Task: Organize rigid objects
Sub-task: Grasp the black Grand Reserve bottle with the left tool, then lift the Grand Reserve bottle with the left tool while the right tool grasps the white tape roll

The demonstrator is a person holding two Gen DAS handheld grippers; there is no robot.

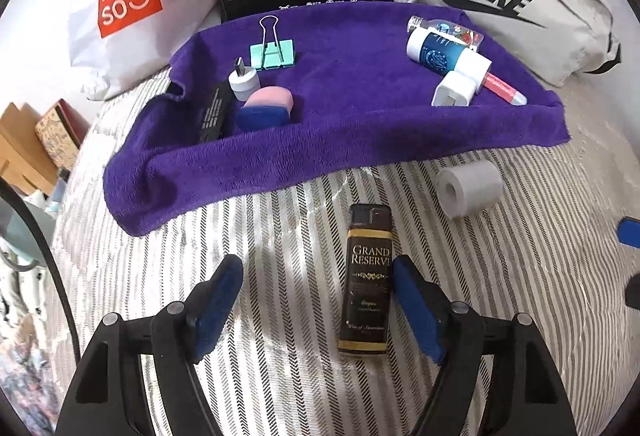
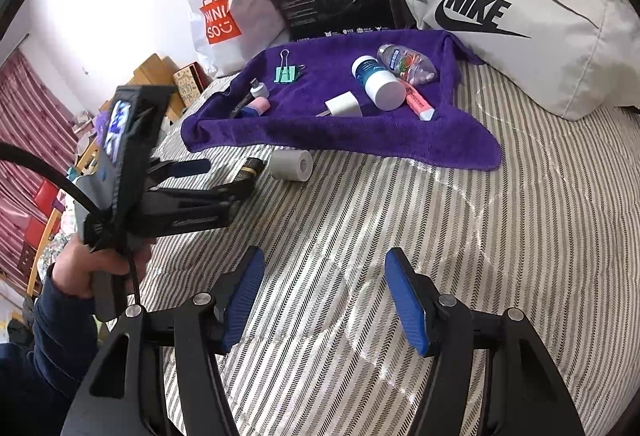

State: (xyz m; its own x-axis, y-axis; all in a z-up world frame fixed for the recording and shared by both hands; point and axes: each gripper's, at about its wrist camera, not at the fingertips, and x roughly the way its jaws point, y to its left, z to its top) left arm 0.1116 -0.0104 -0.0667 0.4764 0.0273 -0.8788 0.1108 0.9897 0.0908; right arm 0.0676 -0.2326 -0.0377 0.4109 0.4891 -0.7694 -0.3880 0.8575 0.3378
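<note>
Left gripper [image 1: 316, 300] is hanging over the striped bedcover [image 1: 280, 236] with its jaws apart, and the dark lighter [image 1: 366, 280] is lying between them, hugging the right pad [image 1: 416, 308] (contact is hard to judge). Its long axis is running along the fingers, toward the purple towel [image 1: 340, 140]. Right gripper [image 2: 324, 296] is standing apart too, gripping nothing and farther off, so the left hand is looking better placed.

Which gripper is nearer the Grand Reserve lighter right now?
Left. The left gripper straddles the Grand Reserve lighter, open. The right gripper hangs open over bare bedspread, well away from it.
</note>
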